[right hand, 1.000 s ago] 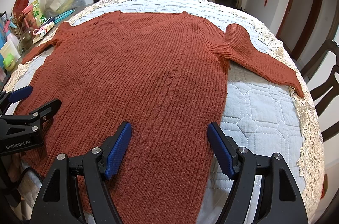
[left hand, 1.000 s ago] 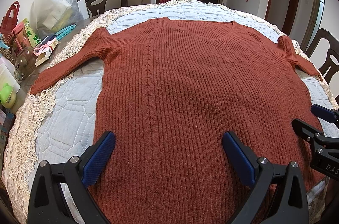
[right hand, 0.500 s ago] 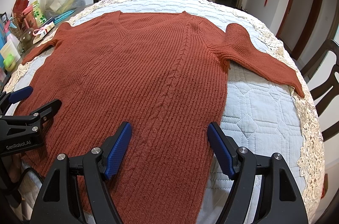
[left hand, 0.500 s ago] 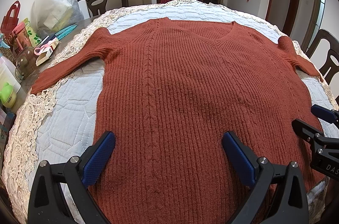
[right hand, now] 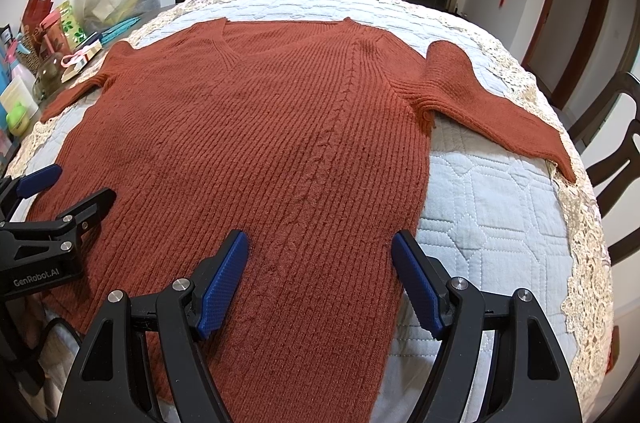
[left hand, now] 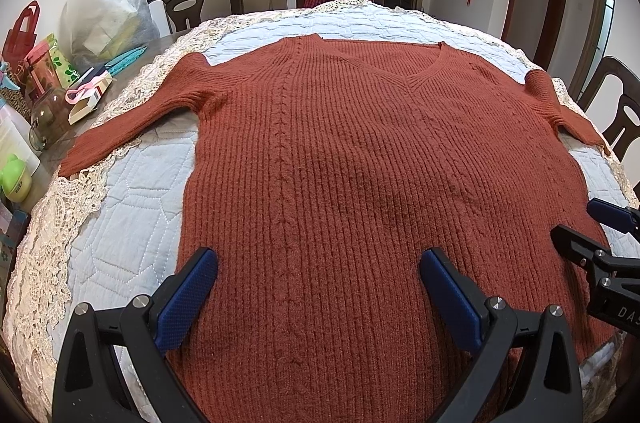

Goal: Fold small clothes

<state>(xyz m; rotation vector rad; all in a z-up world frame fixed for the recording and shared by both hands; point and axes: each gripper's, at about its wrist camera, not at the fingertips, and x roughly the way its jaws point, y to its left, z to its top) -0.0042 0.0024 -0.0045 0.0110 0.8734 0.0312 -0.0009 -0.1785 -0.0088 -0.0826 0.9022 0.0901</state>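
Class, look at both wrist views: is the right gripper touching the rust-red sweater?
Cannot tell. In the right wrist view, the open right gripper overlaps the sweater, but neither contact nor a gap shows.

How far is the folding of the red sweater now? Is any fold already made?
Done: the red sweater lies flat, face up, on the quilted cover, both sleeves spread out. No fold is visible yet. In hand: the left tool and right tool are open near the hem, gripping nothing. Left: folding in the left sleeve and right sleeve, then the body.
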